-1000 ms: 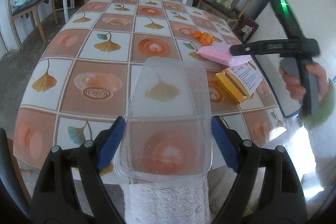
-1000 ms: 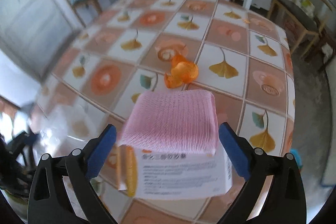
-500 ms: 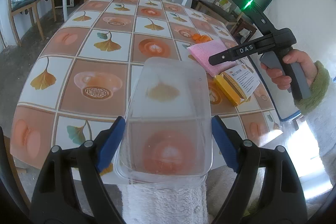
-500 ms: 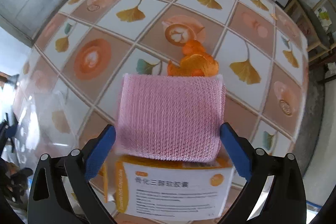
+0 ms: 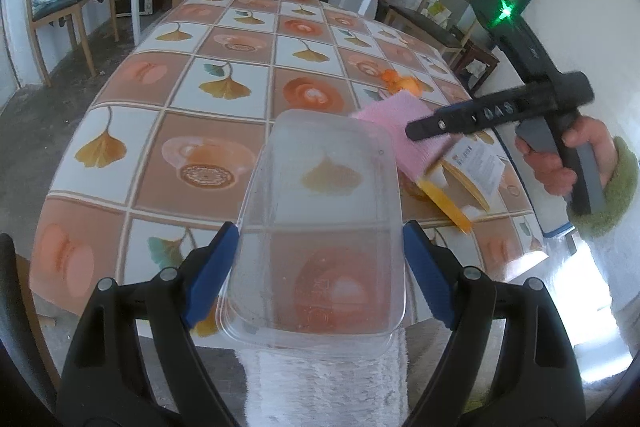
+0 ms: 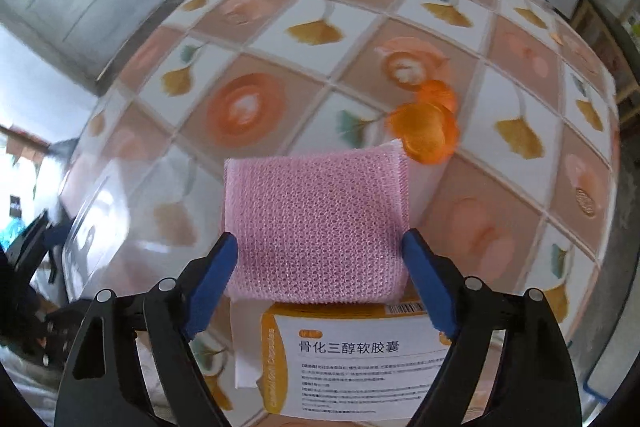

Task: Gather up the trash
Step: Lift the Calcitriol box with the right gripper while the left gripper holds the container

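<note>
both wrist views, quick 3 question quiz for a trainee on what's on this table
1. True or false: the pink sponge lies partly on the yellow-and-white box.
2. What sits between the fingers of the left gripper? a) a mug b) a clear plastic container c) a bottle
3. Name the trash lying on the tablecloth just beyond the sponge's far corner.

Key: 1 true; 2 b; 3 orange peel.
</note>
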{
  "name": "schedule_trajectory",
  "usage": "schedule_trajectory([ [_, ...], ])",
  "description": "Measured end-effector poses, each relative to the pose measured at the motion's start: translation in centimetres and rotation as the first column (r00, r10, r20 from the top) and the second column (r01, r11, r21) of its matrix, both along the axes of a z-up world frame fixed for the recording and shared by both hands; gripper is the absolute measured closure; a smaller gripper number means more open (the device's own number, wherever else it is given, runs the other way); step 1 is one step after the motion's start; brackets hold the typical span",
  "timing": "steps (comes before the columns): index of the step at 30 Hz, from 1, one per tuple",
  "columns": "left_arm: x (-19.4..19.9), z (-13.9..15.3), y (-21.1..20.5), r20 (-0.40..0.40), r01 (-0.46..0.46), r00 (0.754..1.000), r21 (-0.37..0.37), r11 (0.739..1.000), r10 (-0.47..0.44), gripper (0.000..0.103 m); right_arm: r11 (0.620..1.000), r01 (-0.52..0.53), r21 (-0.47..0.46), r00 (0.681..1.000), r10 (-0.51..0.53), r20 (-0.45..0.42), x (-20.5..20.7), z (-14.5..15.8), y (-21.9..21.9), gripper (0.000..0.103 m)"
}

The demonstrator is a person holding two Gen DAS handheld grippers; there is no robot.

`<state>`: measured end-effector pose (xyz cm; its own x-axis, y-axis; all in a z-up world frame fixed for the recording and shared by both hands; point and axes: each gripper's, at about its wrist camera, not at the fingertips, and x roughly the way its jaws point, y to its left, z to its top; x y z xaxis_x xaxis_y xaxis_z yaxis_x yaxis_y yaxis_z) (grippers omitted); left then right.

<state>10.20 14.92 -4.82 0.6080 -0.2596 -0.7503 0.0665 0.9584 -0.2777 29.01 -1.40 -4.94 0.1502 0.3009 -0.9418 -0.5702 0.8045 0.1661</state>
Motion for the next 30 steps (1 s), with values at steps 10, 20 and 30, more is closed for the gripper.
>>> schedule_trajectory([
  [10, -0.3, -0.1, 2.5, -0.001, -0.089, 0.996, 0.014, 0.996, 0.089, 0.023, 0.986, -0.059, 0.156, 0.997, 0.050, 0.058, -2.6, 1.9, 1.4, 0.021],
  [20, -0.3, -0.4, 2.2, 0.001, -0.092, 0.996, 0.039, 0.995, 0.092, 0.023, 0.965, -0.096, 0.245, 0.995, 0.097, 0.005, -7.0, 1.6, -0.5, 0.021],
  [30, -0.3, -0.4, 2.3, 0.004, -0.093, 0.996, 0.032, 0.995, 0.093, 0.022, 0.993, -0.047, 0.110, 0.998, 0.043, 0.041, -10.3, 0.3, -5.5, 0.021],
])
